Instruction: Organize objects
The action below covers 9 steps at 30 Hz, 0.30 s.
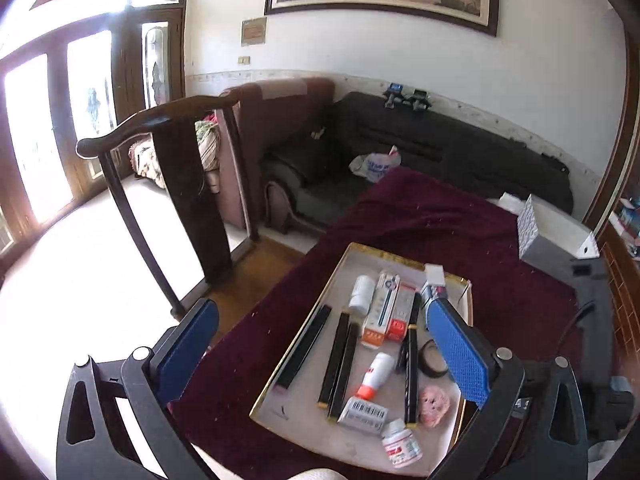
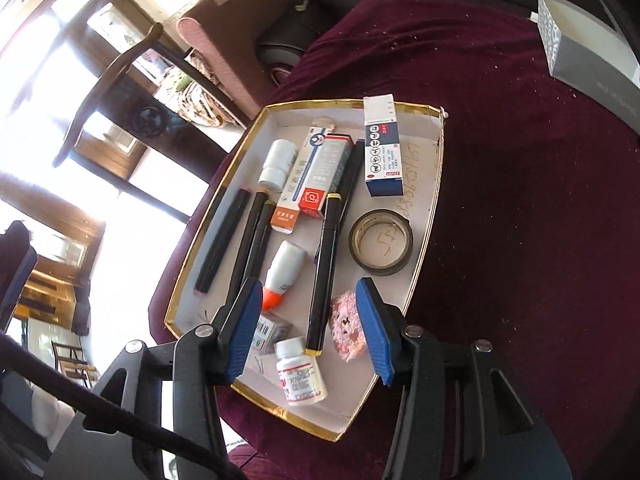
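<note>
Presently, the tray (image 2: 424, 216) on the dark red cloth (image 2: 520, 200) holds pens, boxes, bottles and a tape roll (image 2: 381, 243) laid side by side, seemingly sorted, while left gripper (image 1: 324, 344) and right gripper (image 2: 310, 320) hang above, jaws apart, empty.

Your way into the tray (image 2: 434, 184) from above is open; bare floor lies between the tape roll (image 2: 381, 243) and blue box (image 2: 382, 148). Bottles (image 2: 301, 372) crowd the near end.

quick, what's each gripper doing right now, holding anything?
Left gripper: open wide, holding nothing.
Right gripper: open, holding nothing, above the tray.
</note>
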Motion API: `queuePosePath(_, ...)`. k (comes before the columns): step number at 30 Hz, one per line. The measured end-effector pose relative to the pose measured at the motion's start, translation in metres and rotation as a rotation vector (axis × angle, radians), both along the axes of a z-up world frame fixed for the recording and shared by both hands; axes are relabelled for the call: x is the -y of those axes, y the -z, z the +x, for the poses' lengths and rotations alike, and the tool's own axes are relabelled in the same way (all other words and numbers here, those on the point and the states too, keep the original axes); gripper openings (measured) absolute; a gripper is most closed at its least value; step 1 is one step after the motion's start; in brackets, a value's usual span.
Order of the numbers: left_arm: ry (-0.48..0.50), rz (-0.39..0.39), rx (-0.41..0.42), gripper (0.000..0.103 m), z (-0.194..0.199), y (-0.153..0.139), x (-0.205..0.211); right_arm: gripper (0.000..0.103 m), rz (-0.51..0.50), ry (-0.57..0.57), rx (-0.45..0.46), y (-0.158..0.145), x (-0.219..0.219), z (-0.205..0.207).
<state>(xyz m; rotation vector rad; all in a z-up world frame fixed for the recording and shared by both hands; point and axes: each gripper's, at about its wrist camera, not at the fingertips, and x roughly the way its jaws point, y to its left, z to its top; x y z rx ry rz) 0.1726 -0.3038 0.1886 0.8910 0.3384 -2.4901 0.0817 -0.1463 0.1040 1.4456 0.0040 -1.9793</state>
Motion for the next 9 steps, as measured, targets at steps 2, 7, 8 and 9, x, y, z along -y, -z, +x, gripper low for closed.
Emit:
queuePosePath(2, -0.009, -0.002, 0.035, 0.102, -0.001, 0.005, -0.002, 0.050, 0.006, -0.014, -0.014, -0.001, 0.000, 0.003)
queuePosePath(7, -0.061, -0.081, 0.144, 0.102, 0.004, 0.017, -0.021, 0.052, 0.040, -0.039, -0.041, 0.001, -0.002, 0.011)
queuePosePath(8, -0.071, -0.098, 0.155, 0.102, 0.006, 0.018, -0.024, 0.052, 0.047, -0.046, -0.047, 0.002, -0.002, 0.013)
queuePosePath(9, -0.084, -0.125, 0.166, 0.102, 0.005, 0.019, -0.028, 0.053, 0.053, -0.051, -0.057, 0.001, -0.002, 0.014)
